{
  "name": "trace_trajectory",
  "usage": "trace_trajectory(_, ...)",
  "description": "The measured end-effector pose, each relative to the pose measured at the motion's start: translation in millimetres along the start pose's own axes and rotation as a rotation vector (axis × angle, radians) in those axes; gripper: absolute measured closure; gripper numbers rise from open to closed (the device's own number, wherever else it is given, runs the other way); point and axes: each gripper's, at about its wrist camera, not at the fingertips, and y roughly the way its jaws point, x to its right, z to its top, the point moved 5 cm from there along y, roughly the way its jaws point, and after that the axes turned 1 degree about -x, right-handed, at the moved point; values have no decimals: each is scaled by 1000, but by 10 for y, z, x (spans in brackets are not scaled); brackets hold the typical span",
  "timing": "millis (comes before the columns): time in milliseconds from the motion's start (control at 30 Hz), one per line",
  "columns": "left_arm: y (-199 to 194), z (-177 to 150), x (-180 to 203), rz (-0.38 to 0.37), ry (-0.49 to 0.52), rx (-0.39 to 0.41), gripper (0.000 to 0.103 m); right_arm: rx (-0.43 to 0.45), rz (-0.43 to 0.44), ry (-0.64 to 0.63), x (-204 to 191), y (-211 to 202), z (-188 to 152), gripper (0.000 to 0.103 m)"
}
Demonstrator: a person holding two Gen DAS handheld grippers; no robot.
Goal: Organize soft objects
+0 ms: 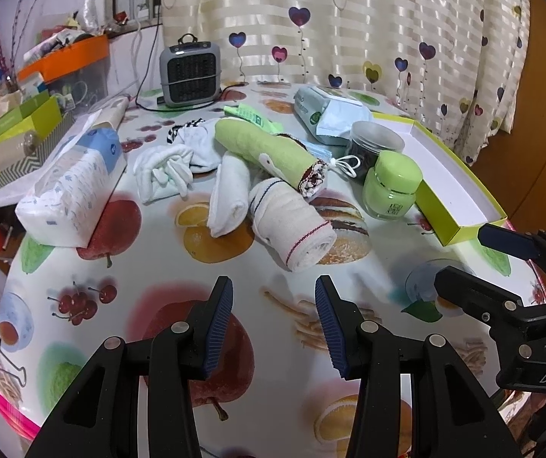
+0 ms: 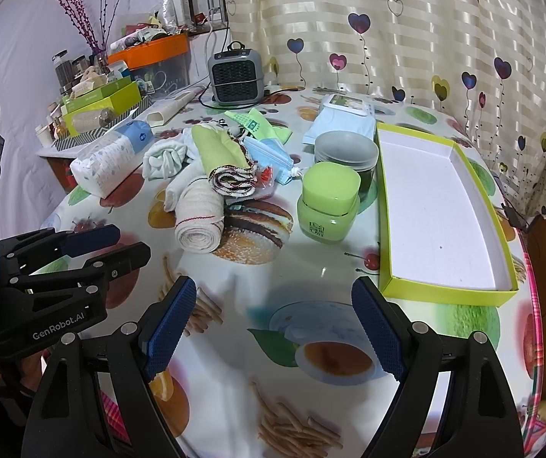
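Left wrist: left gripper (image 1: pixel 273 320) released, nothing between its jaws; rolled towels (image 1: pixel 273 187) at 12 o'clock, box (image 1: pixel 460 175) at 2
Right wrist: right gripper (image 2: pixel 275 324) released, empty; towels (image 2: pixel 212 191) at 11, box (image 2: pixel 441 206) at 1

You are looking at a fruit-printed counter (image 2: pixel 235 290), a lime-green rolled towel (image 1: pixel 265 149), a cream roll (image 1: pixel 296 229) showing a red stripe, and a lime box (image 2: pixel 445 290) showing white inside

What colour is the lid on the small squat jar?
Light green lid, clearest in the right wrist view.
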Motion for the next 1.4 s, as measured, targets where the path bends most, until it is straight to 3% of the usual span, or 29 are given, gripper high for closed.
trace_trajectory(1400,99,12,-174,31,-11,-11,59,-27,36,-2,-139,209,88,19)
